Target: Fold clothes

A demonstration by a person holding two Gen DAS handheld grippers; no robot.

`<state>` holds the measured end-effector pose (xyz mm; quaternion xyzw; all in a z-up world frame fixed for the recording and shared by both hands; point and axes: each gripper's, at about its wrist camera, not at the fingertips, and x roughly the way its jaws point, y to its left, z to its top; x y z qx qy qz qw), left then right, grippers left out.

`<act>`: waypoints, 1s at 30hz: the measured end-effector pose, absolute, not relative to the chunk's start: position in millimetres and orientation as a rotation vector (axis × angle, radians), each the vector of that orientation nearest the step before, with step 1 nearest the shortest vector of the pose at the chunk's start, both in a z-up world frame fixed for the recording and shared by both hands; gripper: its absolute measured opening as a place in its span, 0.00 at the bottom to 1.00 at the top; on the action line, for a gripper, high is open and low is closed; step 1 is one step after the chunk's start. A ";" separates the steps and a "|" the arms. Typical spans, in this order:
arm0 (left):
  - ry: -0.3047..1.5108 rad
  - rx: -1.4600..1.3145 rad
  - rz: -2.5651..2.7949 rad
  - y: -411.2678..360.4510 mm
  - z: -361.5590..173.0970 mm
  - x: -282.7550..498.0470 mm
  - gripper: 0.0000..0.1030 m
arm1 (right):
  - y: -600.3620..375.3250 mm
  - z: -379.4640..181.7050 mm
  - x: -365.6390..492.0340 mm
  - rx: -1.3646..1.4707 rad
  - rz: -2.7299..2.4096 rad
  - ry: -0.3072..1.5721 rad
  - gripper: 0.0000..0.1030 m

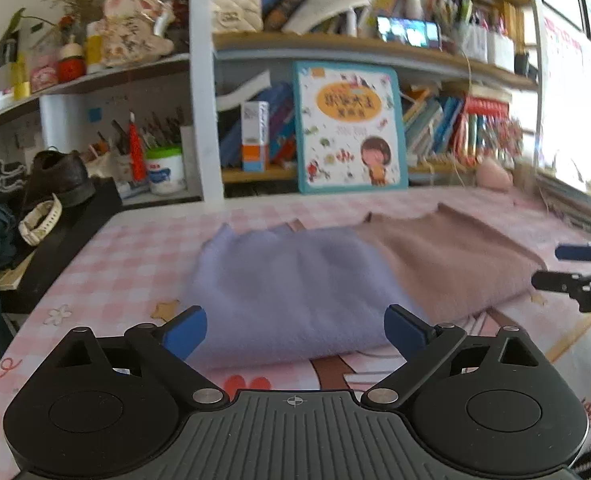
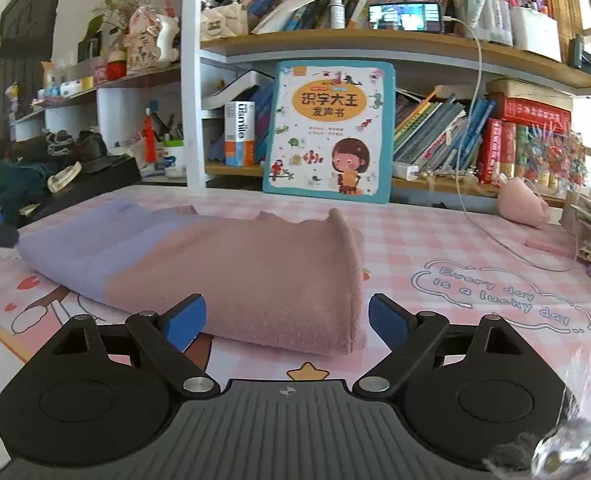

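A pink checked tablecloth [image 2: 435,240] covers the desk below crowded bookshelves [image 2: 375,44], where a picture book [image 2: 329,132] stands propped against the lower shelf. On the cloth lies the garment [image 2: 231,272], a soft knit in two colours, lilac on one side and dusty pink on the other. It rests flat and doubled over, with a thick rounded fold along its near edge and a ragged, uneven edge toward the shelves. The left gripper [image 1: 295,336] hangs just short of the lilac end, its blue fingers spread wide and holding nothing. The right gripper [image 2: 287,320] faces the pink end in the same way, splayed and empty, close to the near corner.

Judged from this, the piece already lies at least partly folded. The scene suits either a pause between folds or a finished fold with the tongs let go, and the pictures do not settle which. Should another fold be wanted, it would call for both tongs to pinch matching corners through the full thickness, since the layers look loose enough to slip apart.
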<state>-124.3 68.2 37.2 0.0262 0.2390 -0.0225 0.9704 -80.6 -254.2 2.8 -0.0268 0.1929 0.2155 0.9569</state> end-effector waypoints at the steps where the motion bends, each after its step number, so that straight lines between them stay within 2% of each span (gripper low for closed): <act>1: 0.491 0.055 -0.046 66.1 36.2 -123.9 0.95 | -254.0 2.7 -80.2 -0.055 0.440 0.395 0.86; 14: 0.624 -0.068 -0.013 73.2 23.1 -115.1 0.97 | -254.0 0.4 -74.2 -0.045 0.459 0.434 0.88; 19: 0.667 -0.245 -0.003 92.9 16.2 -111.1 0.97 | -257.8 0.0 -72.1 -0.016 0.453 0.445 0.89; 24: 0.666 -0.440 0.096 110.9 9.0 -113.0 0.97 | -259.9 -0.2 -71.2 -0.003 0.447 0.450 0.89; 30: 0.662 -0.454 0.106 111.7 4.9 -114.4 0.97 | -257.9 0.4 -71.7 -0.018 0.439 0.446 0.89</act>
